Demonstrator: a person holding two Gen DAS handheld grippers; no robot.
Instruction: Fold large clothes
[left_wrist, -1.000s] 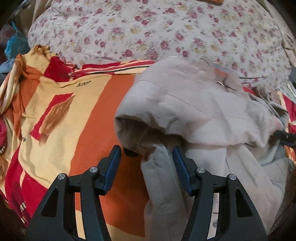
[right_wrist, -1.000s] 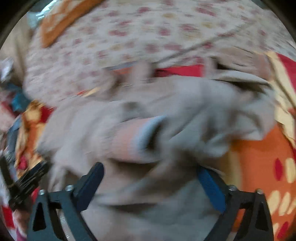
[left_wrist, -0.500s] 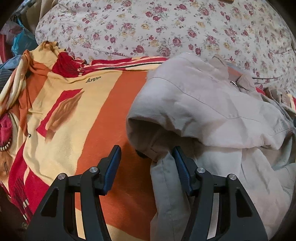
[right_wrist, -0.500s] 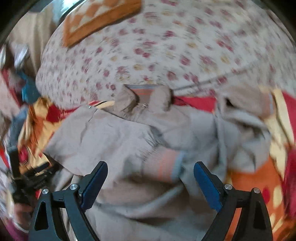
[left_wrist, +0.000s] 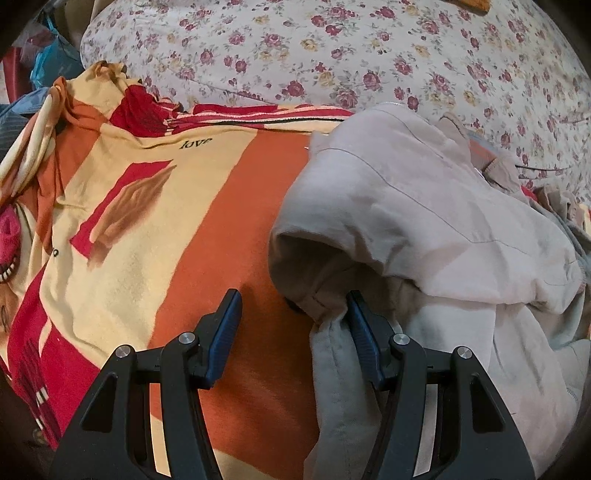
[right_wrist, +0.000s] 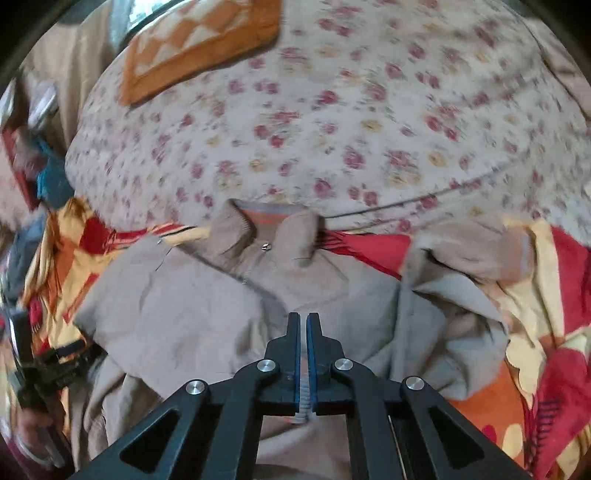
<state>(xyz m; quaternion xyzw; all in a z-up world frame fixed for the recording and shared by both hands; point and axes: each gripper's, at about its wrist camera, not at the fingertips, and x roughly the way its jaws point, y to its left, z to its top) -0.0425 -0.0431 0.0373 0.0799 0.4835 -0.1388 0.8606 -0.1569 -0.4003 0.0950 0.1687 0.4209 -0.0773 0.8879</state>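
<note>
A beige zip-up jacket lies crumpled, collar away from me, on an orange, yellow and red blanket. My right gripper is shut on a ribbed part of the jacket, seemingly its lower edge below the zipper. My left gripper is open and low over the blanket at the jacket's left side. A fold of the sleeve lies against its right finger. The left gripper also shows at the left edge of the right wrist view.
A floral-print duvet bulges behind the jacket. An orange checked cushion rests on top of it. Blue and red items lie at the far left beyond the blanket's bunched edge.
My right gripper was open over the jacket and is now shut on its ribbed fabric. The jacket is spread flatter. My left gripper stayed open and shifted slightly left.
</note>
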